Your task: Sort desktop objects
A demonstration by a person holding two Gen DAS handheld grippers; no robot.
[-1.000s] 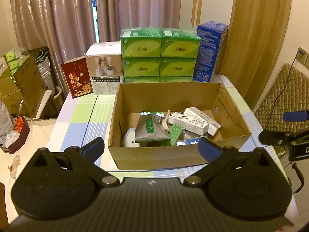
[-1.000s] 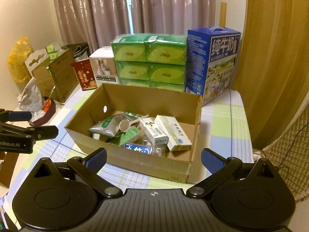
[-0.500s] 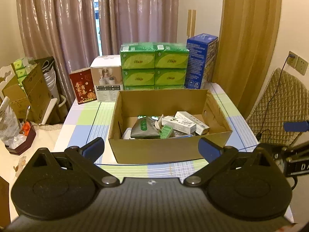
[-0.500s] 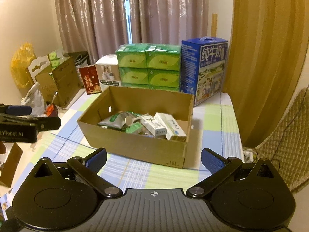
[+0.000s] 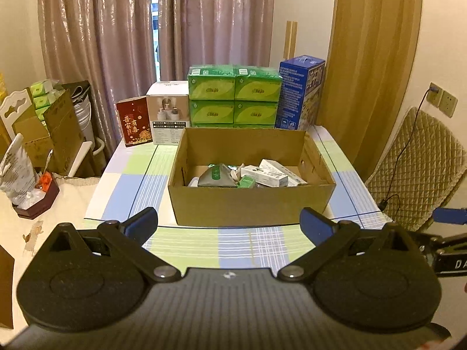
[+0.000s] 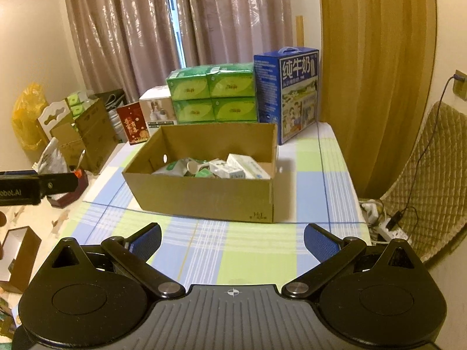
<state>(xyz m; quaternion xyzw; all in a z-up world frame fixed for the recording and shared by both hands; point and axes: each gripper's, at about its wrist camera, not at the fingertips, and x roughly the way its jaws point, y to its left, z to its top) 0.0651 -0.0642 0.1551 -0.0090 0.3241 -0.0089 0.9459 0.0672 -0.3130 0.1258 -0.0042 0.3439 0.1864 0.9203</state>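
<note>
The cardboard box (image 5: 251, 201) sits open-topped at the middle of the table (image 5: 128, 186), plain brown, with a small round hole in its left wall. Inside, a jumble: a grey pouch (image 5: 217, 173) with a green label, a small green packet (image 5: 246, 181), and two white cartons (image 5: 264, 172) lying flat toward the right side. From the right wrist view a pale scoop (image 6: 192, 166) pokes up among them.

The table wears a checked cloth of green, blue and white squares. Pinkish curtains (image 5: 116, 43) hang behind, a tan curtain (image 5: 370, 58) to the right, and a quilted chair (image 5: 420, 169) stands off the table's right edge with a black cable trailing across it.

Along the far edge, behind the box: a red carton (image 5: 134, 123), a white carton (image 5: 167, 116), a stack of green tissue packs (image 5: 235, 96) and a tall blue milk carton (image 6: 287, 96) at the far right corner. Off the left edge, brown boxes and a dark tray (image 5: 36, 201).

Left gripper (image 5: 229, 227) hangs over the near edge, jaws spread wide, nothing between them. Right gripper (image 6: 232, 240) likewise, wide apart and empty, well short of the box.
</note>
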